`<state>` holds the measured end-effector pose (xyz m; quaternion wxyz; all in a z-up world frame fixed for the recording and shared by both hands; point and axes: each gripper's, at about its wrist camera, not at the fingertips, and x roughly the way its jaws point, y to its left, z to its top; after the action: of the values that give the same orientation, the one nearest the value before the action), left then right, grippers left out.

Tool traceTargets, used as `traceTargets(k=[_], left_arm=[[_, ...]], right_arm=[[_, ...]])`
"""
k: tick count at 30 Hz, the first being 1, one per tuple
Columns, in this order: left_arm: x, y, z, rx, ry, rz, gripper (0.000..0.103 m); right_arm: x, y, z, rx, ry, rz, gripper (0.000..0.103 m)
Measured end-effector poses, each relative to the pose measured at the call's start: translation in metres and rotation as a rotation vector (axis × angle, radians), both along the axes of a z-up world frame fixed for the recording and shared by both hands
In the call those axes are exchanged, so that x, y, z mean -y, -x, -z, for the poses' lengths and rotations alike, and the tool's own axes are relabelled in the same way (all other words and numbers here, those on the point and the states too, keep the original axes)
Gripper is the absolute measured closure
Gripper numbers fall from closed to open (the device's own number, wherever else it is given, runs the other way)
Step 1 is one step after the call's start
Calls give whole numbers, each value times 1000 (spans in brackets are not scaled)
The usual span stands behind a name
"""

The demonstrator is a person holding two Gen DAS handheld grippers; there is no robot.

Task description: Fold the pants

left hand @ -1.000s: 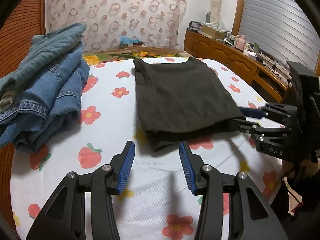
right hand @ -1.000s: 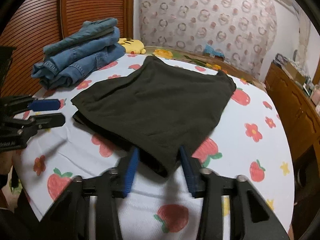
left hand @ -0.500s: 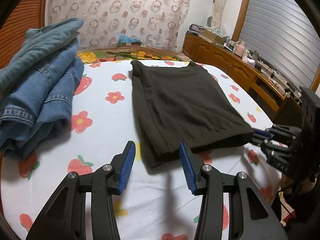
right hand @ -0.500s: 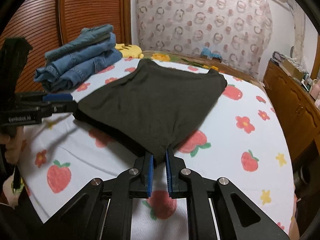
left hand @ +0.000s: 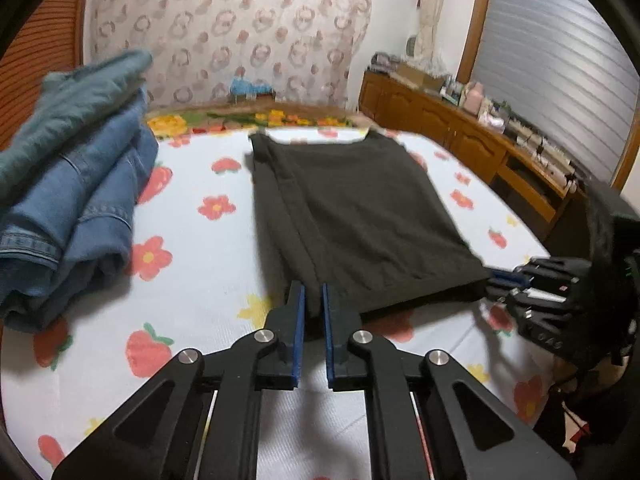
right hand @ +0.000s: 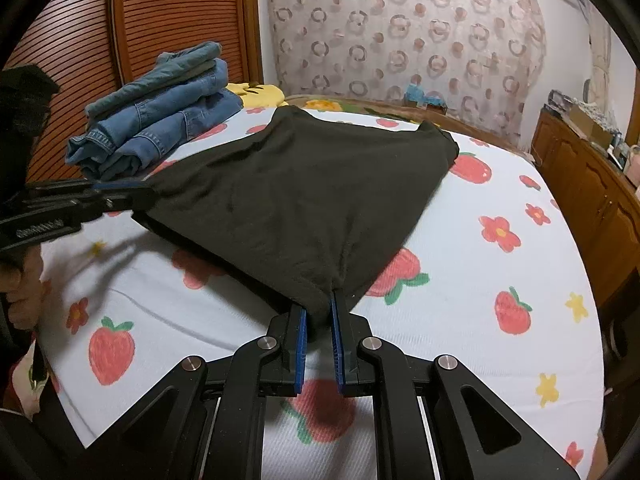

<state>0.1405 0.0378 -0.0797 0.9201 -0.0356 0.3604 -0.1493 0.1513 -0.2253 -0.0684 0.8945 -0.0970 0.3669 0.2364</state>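
pants (left hand: 360, 216) | near corners pinched: left claw (left hand: 313, 300), right claw (right hand: 319, 312) | far edge on bedsheet (right hand: 500, 272)

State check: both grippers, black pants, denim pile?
left gripper: shut on the black pants' near left corner
right gripper: shut on their near right corner
black pants: folded, near edge raised off the bedsheet
jeans pile: folded, stacked, untouched
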Motion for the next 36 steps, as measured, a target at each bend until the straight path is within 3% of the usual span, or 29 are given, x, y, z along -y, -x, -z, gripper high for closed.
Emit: traceTargets(k=[6,15,20,25,28,29,36], left_arm=[[2,-1,13,-62,-65,-11,94],[16,13,11,-71,-59,44,94],[20,15,11,-71,-67,43,93],[15,18,4,-51,-67,30,86],[13,21,-4,-24,-73,24,67],[12,21,-7,-11,-69,24,54],[11,6,-11,13,-73,18,53]], right_arm=[[1,4,-2,11,-14,-16,92],[21,20,-17,37,-33,-12,94],[27,20,-12,-2,-21,-12,93],[34,20,-17,-19,-71,-2,91],[38,25,-23,-14,-93,-6,91],[38,28,-25,-9,-98,-6,91],[41,37,-40,39,-112,-17,79]])
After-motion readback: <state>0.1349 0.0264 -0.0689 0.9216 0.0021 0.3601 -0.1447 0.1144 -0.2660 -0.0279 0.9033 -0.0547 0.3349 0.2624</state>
